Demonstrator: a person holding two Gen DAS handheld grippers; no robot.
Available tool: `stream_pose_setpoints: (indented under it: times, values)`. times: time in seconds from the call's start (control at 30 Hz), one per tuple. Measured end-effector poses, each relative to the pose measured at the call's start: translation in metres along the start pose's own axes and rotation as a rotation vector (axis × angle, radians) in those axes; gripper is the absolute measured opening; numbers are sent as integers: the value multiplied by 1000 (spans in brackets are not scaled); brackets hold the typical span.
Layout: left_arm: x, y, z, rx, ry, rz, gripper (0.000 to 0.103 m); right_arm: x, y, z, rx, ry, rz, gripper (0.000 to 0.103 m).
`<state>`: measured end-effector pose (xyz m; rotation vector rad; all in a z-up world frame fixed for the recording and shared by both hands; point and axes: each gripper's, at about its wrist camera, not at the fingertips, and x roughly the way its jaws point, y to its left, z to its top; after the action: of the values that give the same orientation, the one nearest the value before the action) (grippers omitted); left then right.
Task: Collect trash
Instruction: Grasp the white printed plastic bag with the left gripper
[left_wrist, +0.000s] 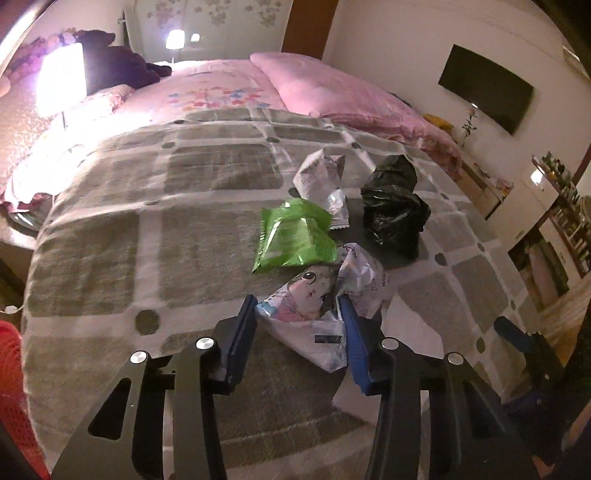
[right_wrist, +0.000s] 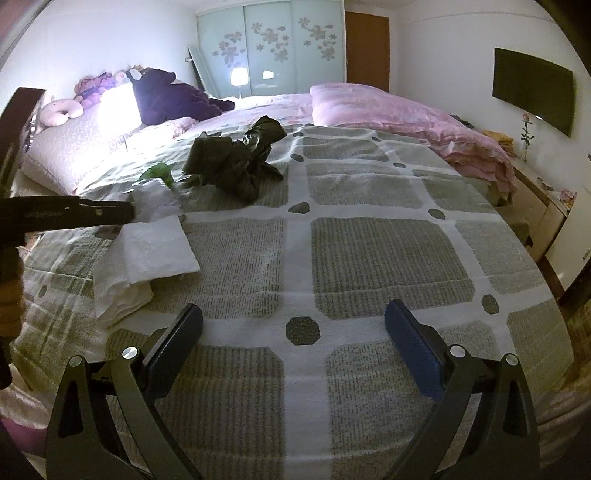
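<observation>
straddling: left tool (left_wrist: 297, 317) jaws parted around cartoon wrapper (left_wrist: 306, 314), not yet clamped.
right tool (right_wrist: 293, 332): wide open, empty, over blanket (right_wrist: 369, 258).
risk: thin film may slip out, or pads pinch blanket, judging by the flat lie.
beyond: green packet (left_wrist: 291, 236), white wrapper (left_wrist: 321, 177), black bag (left_wrist: 393, 206), all on bed.

Checked blanket (left_wrist: 147, 192) carries wrappers (left_wrist: 295, 236), black bag (left_wrist: 393, 210), tissue (right_wrist: 147, 254).

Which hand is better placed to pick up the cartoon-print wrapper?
Left. The left tool is open with the cartoon-print wrapper between its fingers. The right tool is open over bare blanket.
</observation>
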<state>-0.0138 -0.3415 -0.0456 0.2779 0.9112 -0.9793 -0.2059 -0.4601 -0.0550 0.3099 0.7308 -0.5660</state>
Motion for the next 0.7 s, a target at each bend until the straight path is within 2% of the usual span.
stream_pose_setpoints:
  times: [0.27, 0.47, 0.7]
  values:
    - [-41, 30, -11, -41, -57, 38, 42, 0, 0, 0, 0, -1, 1, 96]
    - [-60, 58, -28, -77, -55, 87, 42, -2, 1, 0, 1, -2, 8, 96]
    - [-74, 88, -49, -135, -49, 100, 42, -9, 16, 8, 34, 22, 148, 96]
